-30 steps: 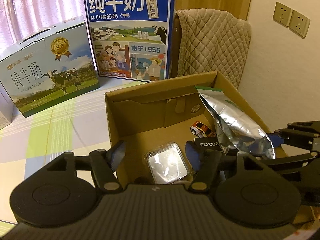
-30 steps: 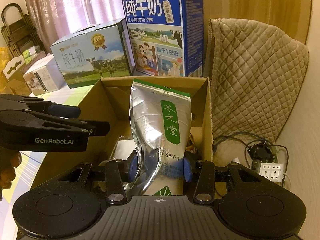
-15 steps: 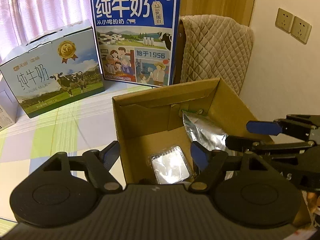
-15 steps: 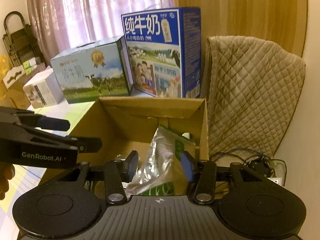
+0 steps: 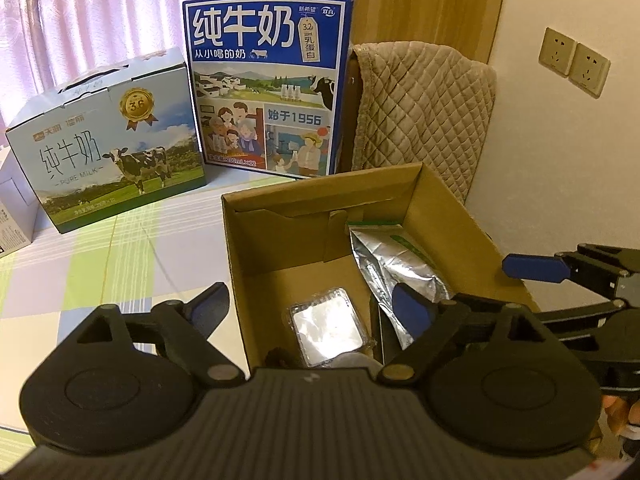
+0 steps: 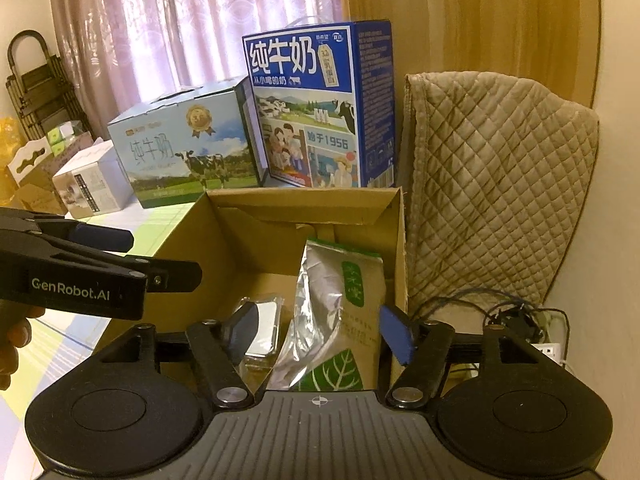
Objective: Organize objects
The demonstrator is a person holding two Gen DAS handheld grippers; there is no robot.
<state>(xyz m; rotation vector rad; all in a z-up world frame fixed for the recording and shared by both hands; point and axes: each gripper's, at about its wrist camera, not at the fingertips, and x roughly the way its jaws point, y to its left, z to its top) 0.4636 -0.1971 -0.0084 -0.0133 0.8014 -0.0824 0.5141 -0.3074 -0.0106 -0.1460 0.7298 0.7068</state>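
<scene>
An open cardboard box (image 5: pixel 320 196) stands on the checked tablecloth. Inside it a silver foil pouch with a green label (image 6: pixel 340 292) leans against the right wall. A small clear case with a silver insert (image 5: pixel 326 326) lies flat on the box floor. My right gripper (image 6: pixel 320 330) is open above the near end of the box, its fingers on either side of the pouch without touching it. My left gripper (image 5: pixel 310 308) is open over the box's near left corner and holds nothing. The box's near end is hidden behind the grippers.
A tall blue milk carton (image 5: pixel 266 92) and a pale milk carton (image 5: pixel 108 148) stand behind the box. A quilted chair cover (image 6: pixel 492 184) is to the right, with a power strip and cables (image 6: pixel 520 320) on the floor. Smaller boxes (image 6: pixel 86 188) sit at far left.
My right gripper let go of the foil pouch, which dropped into the box against its right wall. Both grippers drew back and rose a little.
</scene>
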